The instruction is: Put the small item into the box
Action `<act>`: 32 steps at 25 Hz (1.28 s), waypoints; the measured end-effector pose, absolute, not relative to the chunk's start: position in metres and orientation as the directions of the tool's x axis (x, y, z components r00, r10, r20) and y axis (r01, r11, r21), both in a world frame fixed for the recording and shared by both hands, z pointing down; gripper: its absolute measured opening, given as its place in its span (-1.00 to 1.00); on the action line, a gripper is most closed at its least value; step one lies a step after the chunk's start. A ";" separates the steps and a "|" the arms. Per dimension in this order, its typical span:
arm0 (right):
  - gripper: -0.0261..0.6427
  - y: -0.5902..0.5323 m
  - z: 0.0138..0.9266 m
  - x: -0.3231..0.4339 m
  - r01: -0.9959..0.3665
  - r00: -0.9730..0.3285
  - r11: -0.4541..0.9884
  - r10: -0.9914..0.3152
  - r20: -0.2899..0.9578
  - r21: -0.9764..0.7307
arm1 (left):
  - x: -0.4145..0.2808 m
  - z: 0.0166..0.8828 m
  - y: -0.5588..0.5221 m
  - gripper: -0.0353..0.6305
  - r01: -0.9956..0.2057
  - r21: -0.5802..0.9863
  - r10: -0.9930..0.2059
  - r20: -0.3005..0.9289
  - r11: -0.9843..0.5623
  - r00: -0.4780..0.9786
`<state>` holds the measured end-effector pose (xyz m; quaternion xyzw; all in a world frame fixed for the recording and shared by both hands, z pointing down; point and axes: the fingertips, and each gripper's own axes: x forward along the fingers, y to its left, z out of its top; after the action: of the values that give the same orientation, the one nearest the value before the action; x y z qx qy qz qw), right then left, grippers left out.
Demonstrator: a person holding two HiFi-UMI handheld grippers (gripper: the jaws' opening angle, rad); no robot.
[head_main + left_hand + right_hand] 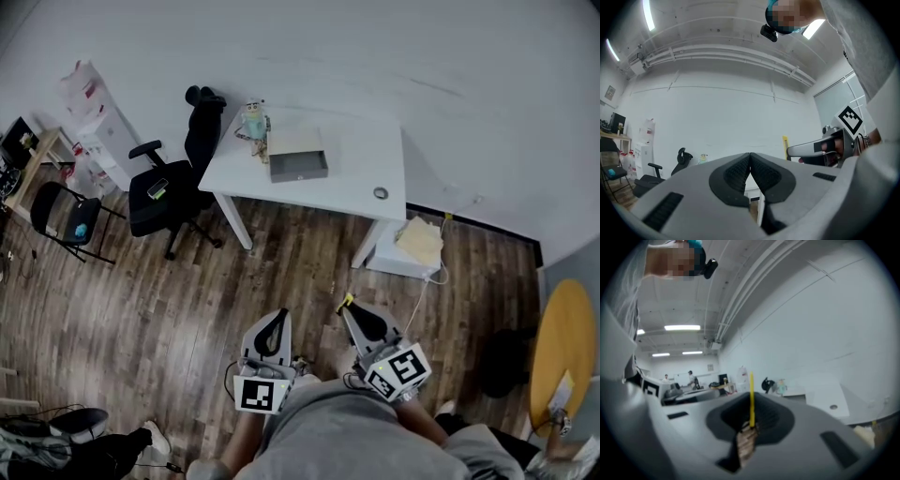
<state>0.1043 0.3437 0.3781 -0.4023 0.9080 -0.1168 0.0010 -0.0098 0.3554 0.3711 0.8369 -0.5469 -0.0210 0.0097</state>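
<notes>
Closing distance to table (356,150) judged as step in hand. Left gripper (750,159): jaws pressed together, nothing between. Right gripper (751,404): jaws clamped on thin yellow strip (751,385), upright between them. Grey box (298,166) far ahead of both jaw pairs. Small round item (380,193) on table right of box, well apart. Which is meant as task's item cannot be told. Strip to be released only once jaws are directly over open box.

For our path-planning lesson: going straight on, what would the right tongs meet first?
Nothing near the right tongs, shut on a yellow strip; past wood floor, probably the white table, depth unclear.
</notes>
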 end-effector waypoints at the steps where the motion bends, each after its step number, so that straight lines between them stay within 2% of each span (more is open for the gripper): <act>1: -0.78 0.341 0.378 0.100 -0.735 -0.672 0.645 -0.735 0.090 -0.210 | -0.016 0.372 0.353 -0.80 -0.915 0.036 -0.916 -0.020 -0.402 0.402; 11: -0.78 0.328 0.375 0.074 -0.749 -0.656 0.633 -0.750 0.083 -0.197 | -0.056 0.371 0.342 -0.80 -0.923 0.036 -0.923 -0.044 -0.384 0.382; 24: -0.78 0.285 0.388 0.046 -0.695 -0.713 0.686 -0.695 0.088 -0.215 | -0.074 0.378 0.309 -0.80 -0.941 0.012 -0.940 -0.061 -0.338 0.337; 32: -0.78 0.239 0.397 0.032 -0.652 -0.757 0.727 -0.644 0.116 -0.215 | -0.081 0.391 0.262 -0.80 -0.951 0.025 -0.951 -0.016 -0.309 0.309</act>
<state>0.0316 0.2392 0.3971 -0.3485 0.9292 -0.1221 -0.0168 -0.0811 0.2618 0.3910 0.8089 -0.5878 -0.0139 0.0052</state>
